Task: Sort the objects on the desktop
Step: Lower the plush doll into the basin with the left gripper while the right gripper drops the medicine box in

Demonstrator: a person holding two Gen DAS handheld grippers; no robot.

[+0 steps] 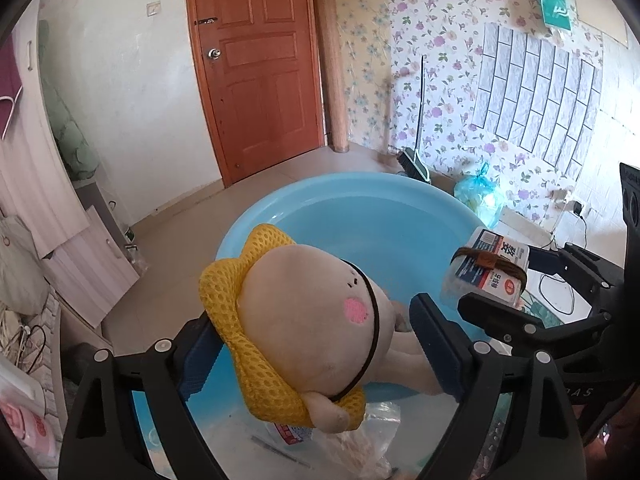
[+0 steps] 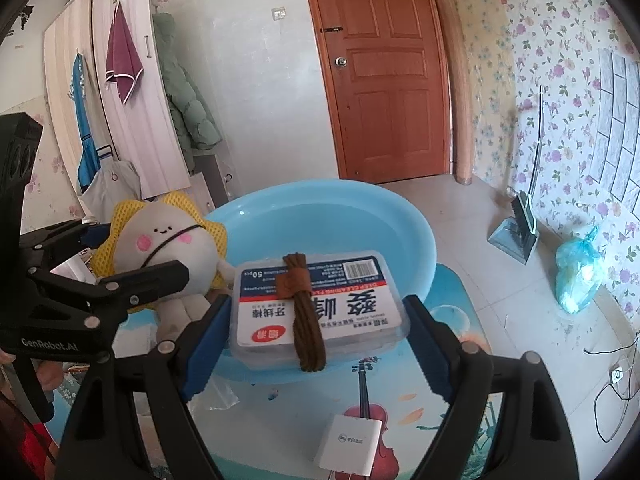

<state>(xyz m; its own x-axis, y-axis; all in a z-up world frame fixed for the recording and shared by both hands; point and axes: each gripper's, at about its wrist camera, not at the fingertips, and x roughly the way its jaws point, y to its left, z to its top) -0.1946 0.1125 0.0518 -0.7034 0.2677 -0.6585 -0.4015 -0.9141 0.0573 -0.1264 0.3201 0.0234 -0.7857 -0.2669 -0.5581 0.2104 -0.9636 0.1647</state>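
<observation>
My left gripper (image 1: 316,344) is shut on a beige plush doll (image 1: 304,320) with a yellow mesh collar and holds it above the near rim of a light blue basin (image 1: 360,208). The doll (image 2: 168,244) and the left gripper (image 2: 132,280) also show in the right wrist view. My right gripper (image 2: 316,328) is shut on a clear plastic floss-pick box (image 2: 316,304) with a brown cord bundle (image 2: 304,312) lying on top, held over the basin (image 2: 416,240). The box (image 1: 484,268) shows at the right of the left wrist view.
A white charger block (image 2: 348,444) lies on the violin-print table mat (image 2: 400,400) below the right gripper. Plastic packets (image 1: 352,440) lie under the doll. A broom and dustpan (image 2: 516,224) and a blue plastic bag (image 2: 576,276) sit on the floor by the wall.
</observation>
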